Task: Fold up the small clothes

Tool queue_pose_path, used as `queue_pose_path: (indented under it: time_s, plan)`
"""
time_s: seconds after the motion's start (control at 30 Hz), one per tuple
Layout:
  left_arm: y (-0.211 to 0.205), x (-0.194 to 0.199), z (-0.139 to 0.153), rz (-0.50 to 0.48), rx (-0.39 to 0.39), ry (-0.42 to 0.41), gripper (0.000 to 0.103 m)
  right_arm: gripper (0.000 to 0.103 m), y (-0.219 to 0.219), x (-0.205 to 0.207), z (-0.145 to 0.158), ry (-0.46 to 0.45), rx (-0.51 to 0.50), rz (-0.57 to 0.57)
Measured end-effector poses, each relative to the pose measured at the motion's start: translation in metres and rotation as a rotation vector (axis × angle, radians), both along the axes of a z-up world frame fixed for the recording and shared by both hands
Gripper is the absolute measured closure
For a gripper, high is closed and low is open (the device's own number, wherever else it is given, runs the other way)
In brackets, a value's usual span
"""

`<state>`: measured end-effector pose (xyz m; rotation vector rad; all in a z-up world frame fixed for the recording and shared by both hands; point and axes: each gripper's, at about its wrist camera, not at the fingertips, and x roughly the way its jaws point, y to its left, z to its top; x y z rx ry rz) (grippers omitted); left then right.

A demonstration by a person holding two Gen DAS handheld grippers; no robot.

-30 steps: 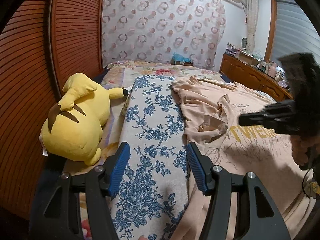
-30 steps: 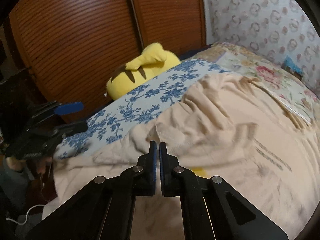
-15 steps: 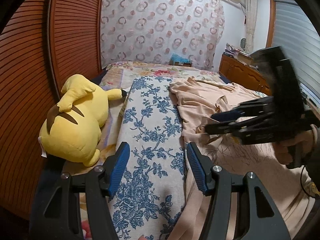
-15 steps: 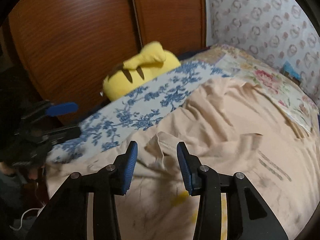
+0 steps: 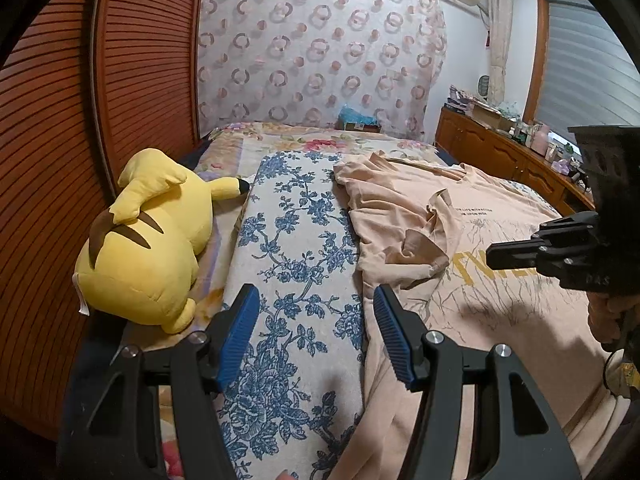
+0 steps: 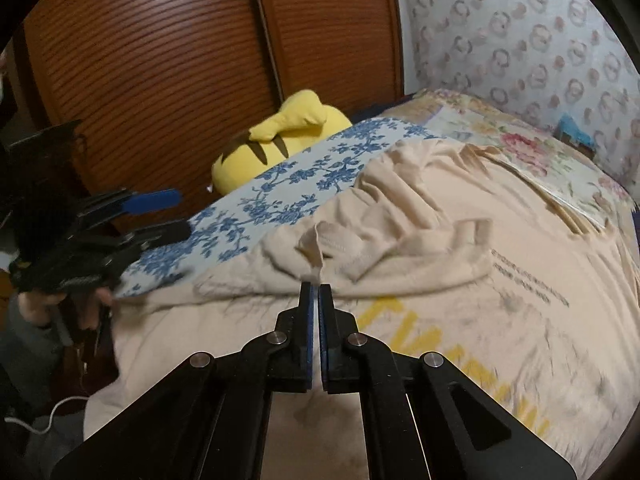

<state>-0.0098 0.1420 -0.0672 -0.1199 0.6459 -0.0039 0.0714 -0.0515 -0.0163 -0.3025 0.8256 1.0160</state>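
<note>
A beige T-shirt [image 5: 472,248] with yellow letters lies spread on the bed, its left sleeve folded in over the chest [image 6: 360,248]. My left gripper [image 5: 314,328] is open and empty, above the blue floral cloth beside the shirt's left edge; it also shows in the right wrist view [image 6: 160,216]. My right gripper [image 6: 315,292] is shut with nothing visible between its pads, its tips just short of the folded sleeve. It also shows from the side in the left wrist view [image 5: 496,258], above the shirt's print.
A yellow plush toy [image 5: 148,240] lies on the bed's left side by the wooden slatted wardrobe doors [image 5: 80,120]. A blue floral cloth [image 5: 296,240] runs along the bed left of the shirt. A wooden dresser [image 5: 512,160] with clutter stands at the right.
My right gripper opened half a second ago near the sleeve, then shut again and drew back to the right. The sleeve now lies folded over the chest. My left gripper has stayed in place.
</note>
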Motion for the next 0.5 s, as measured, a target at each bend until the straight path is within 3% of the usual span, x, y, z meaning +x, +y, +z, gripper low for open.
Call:
queue_pose_path:
  time_s: [0.13, 0.2, 0.27, 0.33, 0.37, 0.4, 0.5]
  plan:
    - [0.0, 0.002, 0.001, 0.005, -0.006, -0.002, 0.045, 0.1, 0.012, 0.006, 0.003, -0.011, 0.016, 0.004]
    - [0.001, 0.002, 0.001, 0.003, -0.003, 0.003, 0.045, 0.069, 0.025, 0.012, 0.002, -0.042, -0.005, -0.005]
    - [0.0, 0.003, 0.0, -0.001, -0.004, 0.008, 0.045, 0.066, 0.041, 0.022, -0.006, -0.015, -0.032, 0.011]
    - [0.0, 0.003, -0.002, -0.004, -0.01, 0.01, 0.045, 0.066, 0.059, 0.032, -0.018, 0.016, -0.065, 0.023]
    - [-0.001, 0.004, -0.003, -0.005, -0.011, 0.011, 0.045, 0.079, 0.065, 0.035, -0.024, 0.021, -0.09, 0.025]
    - [-0.001, 0.004, -0.004, -0.006, -0.01, 0.015, 0.045, 0.101, 0.07, 0.038, -0.029, 0.038, -0.109, 0.033]
    - [-0.003, 0.001, -0.005, -0.013, -0.009, 0.012, 0.045, 0.103, 0.06, 0.033, -0.03, 0.041, -0.087, 0.036]
